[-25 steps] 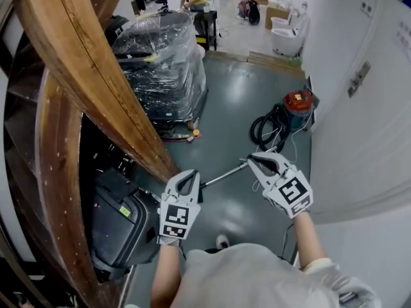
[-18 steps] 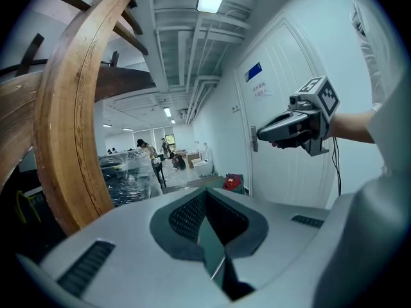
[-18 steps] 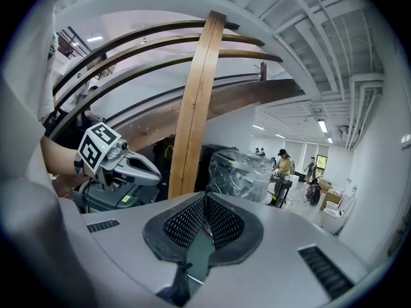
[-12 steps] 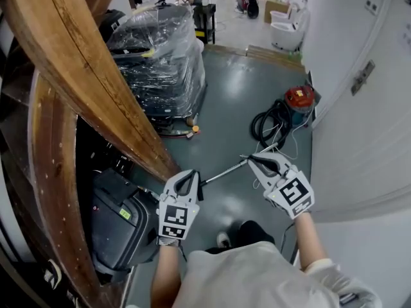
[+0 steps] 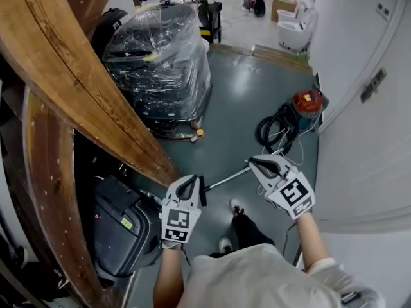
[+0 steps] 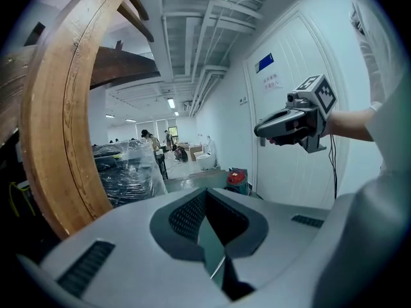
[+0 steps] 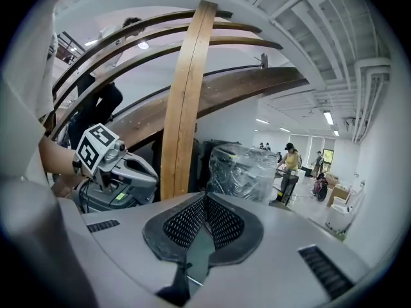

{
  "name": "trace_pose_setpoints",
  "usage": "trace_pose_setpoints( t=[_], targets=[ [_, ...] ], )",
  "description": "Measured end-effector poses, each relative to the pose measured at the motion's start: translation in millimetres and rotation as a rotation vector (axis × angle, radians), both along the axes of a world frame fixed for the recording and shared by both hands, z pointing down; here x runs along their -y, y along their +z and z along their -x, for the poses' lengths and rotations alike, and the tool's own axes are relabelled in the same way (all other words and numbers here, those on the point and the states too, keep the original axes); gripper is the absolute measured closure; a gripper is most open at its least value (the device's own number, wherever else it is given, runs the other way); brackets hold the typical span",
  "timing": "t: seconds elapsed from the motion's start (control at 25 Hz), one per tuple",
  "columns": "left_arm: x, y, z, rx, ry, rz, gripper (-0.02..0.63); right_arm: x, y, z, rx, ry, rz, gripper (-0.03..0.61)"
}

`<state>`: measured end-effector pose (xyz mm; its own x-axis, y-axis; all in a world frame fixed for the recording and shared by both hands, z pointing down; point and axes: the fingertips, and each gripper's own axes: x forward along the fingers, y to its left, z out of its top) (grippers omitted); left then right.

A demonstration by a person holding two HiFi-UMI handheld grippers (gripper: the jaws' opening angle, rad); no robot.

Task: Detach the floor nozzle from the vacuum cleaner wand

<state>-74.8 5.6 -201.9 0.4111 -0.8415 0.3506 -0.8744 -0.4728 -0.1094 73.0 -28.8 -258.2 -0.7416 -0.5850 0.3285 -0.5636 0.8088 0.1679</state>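
step: approach, I'd say — nothing grasped yet
left tongs [image 5: 191, 180]: pinched together, empty
right tongs [image 5: 252, 163]: same
wand [image 5: 225, 178]: lying on floor [image 5: 247, 88] between them, nozzle [image 5: 202, 192] beside left tongs
next: spread both — clamp wand and nozzle, pull apart

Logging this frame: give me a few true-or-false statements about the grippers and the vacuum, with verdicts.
1. The left gripper and right gripper both have shut, empty jaws. True.
2. The right gripper grips the wand. False: the wand lies on the floor, held by neither gripper.
3. The red vacuum cleaner sits beside the white wall. True.
4. The plastic-wrapped stack stands right of the vacuum cleaner. False: it stands to its left in the head view.
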Motion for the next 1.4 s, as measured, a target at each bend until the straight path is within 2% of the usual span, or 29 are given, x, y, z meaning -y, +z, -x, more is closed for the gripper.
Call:
trace_pose_setpoints(
  t=[0.36, 0.76, 1.12, 1.4],
  targets=[
    [59.6, 8.2, -4.2, 0.018, -0.014, 0.007, 0.614, 61.9, 9.0, -0.5, -0.010, -0.033, 0.007, 0.549],
    [114.1, 28.9, 1.6, 0.017, -0.063, 0.018, 0.614, 109.4, 28.3, -10.2, -0.006, -0.024, 0.013, 0.549],
    [143.8, 66.4, -0.6, 0.046, -0.076, 0.023, 0.614, 154.1, 88.5, -15.9, 0.009, -0.009, 0.069, 0.549],
    [169.5, 97.6, -0.3, 0.051, -0.093, 0.009, 0.614, 178.9, 118.6, -7.2, 0.017, -0.030, 0.057, 0.549]
  ],
)
